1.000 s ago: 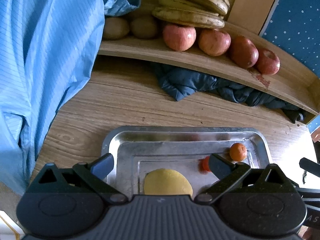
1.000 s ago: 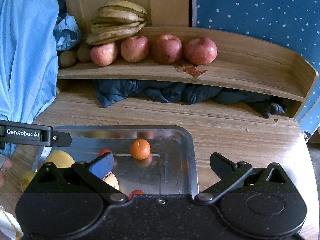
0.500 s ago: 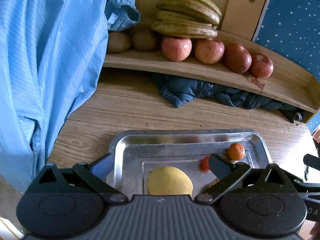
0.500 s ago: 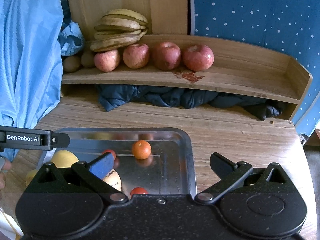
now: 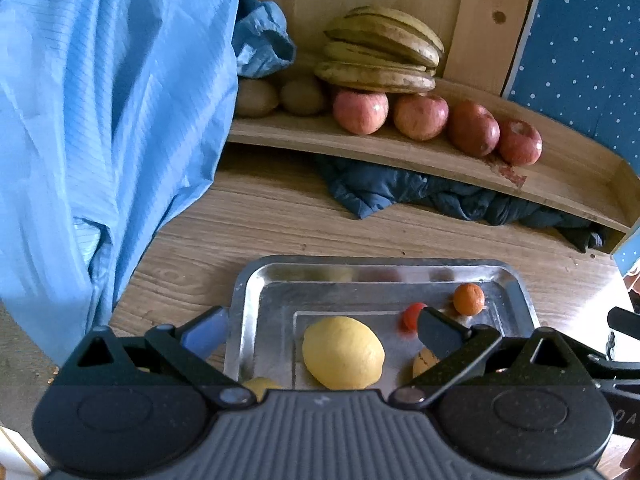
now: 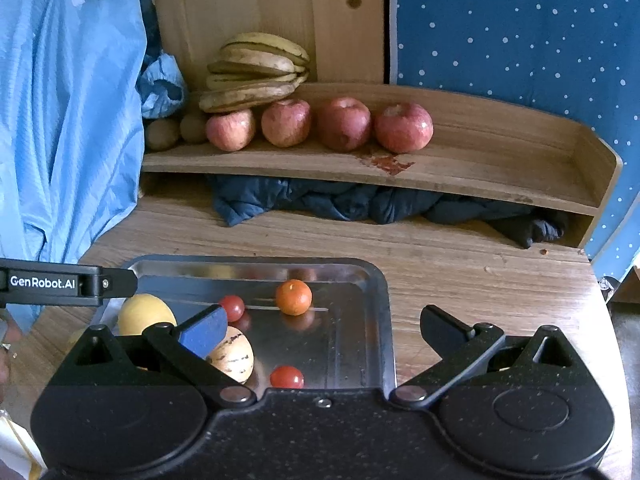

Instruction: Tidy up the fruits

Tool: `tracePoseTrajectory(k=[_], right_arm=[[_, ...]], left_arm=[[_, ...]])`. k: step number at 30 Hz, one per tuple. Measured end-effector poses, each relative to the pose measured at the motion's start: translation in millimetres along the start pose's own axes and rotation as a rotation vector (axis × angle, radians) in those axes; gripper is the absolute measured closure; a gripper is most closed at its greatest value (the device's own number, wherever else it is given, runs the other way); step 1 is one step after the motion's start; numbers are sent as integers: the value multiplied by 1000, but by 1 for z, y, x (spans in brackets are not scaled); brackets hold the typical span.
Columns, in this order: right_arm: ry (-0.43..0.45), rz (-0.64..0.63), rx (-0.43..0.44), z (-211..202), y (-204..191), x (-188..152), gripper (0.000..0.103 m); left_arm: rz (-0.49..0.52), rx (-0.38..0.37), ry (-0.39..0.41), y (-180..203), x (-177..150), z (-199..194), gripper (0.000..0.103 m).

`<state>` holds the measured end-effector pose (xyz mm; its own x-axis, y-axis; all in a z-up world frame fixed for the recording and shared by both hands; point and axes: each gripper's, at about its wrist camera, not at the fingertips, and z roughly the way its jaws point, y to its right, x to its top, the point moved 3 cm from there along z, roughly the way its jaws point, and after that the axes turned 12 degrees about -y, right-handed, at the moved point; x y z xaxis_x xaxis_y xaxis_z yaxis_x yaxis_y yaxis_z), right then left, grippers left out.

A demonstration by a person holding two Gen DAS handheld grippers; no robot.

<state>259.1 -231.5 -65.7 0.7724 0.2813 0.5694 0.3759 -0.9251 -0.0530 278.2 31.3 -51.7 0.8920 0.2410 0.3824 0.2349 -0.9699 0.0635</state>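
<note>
On the raised curved wooden shelf (image 6: 480, 168), at 12 o'clock in the right wrist view, sorted fruit is seen from left to right: 2 brown kiwi-like fruits (image 6: 162, 133), a stack of browned yellow bananas (image 6: 256, 70) and 4 red apples (image 6: 320, 124) in a row. The shelf's right half is bare, apart from a reddish stain.

Lower down, the rectangular shiny metal tray (image 6: 376, 320) is found on the round wooden table (image 6: 480, 264). In it, from left to right, are a large yellow oval fruit (image 6: 144, 314), a small red cherry tomato (image 6: 232, 307), a pale striped round fruit (image 6: 236, 356), a second red cherry tomato (image 6: 287, 376) at 6 o'clock and a small orange mandarin (image 6: 294, 297). A further yellowish fruit (image 5: 260, 385) is glimpsed at the tray's left edge in the left wrist view; whether it lies inside cannot be told.

The left gripper (image 5: 318, 330) is held over the tray with its fingers spread wide around the yellow oval fruit, nothing grasped. The right gripper (image 6: 320, 326) is likewise released and empty, straddling the tray's right rim.

The task is judged roughly half done: 3 kinds are shelved, while at least 5 tray fruits remain to be moved.
</note>
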Motion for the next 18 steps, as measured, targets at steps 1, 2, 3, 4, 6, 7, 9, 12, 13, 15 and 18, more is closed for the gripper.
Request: tracePoseTrajectory(k=[1,2,3,4,6,7,9,12,13,15,18], right_arm=[[5,-1,0,-1,0,0,1],[9,-2,-1,-2,0,0,1],[12,-2,-2,-3,0,-1,1],[15,-3,-2,-4,1,-2,1],[17,-5,-1,-6,1,-4,1],[17,-5,0,-6,1,-5,1],[18,-5,3,-8,0,-7,1],[13,-5,10,-9,-2,-11,1],[14,-7,13,-10,-3,-12,1],[18,-9,13,-11,-5,-13,1],[19,-4,13,-12,-9,-15,1]], left_arm=[[1,1,6,0,-1,-2,0],[1,1,10,0,-2,-3,0],[1,1,14,0,-3,-4,0],[2,2,16,0,-4,-5,0],[1,6,18,-1,-7,-7,0],[1,7,21,-2,-8,-9,0],[-3,9,21,-4,-11,-11,0],[-9,9,18,-7,-14,-14,0],[-9,11,20,-8,-15,-15,0],[-5,10,24,-10,-17,-16,0],[7,11,27,-12,-21,-18,0]])
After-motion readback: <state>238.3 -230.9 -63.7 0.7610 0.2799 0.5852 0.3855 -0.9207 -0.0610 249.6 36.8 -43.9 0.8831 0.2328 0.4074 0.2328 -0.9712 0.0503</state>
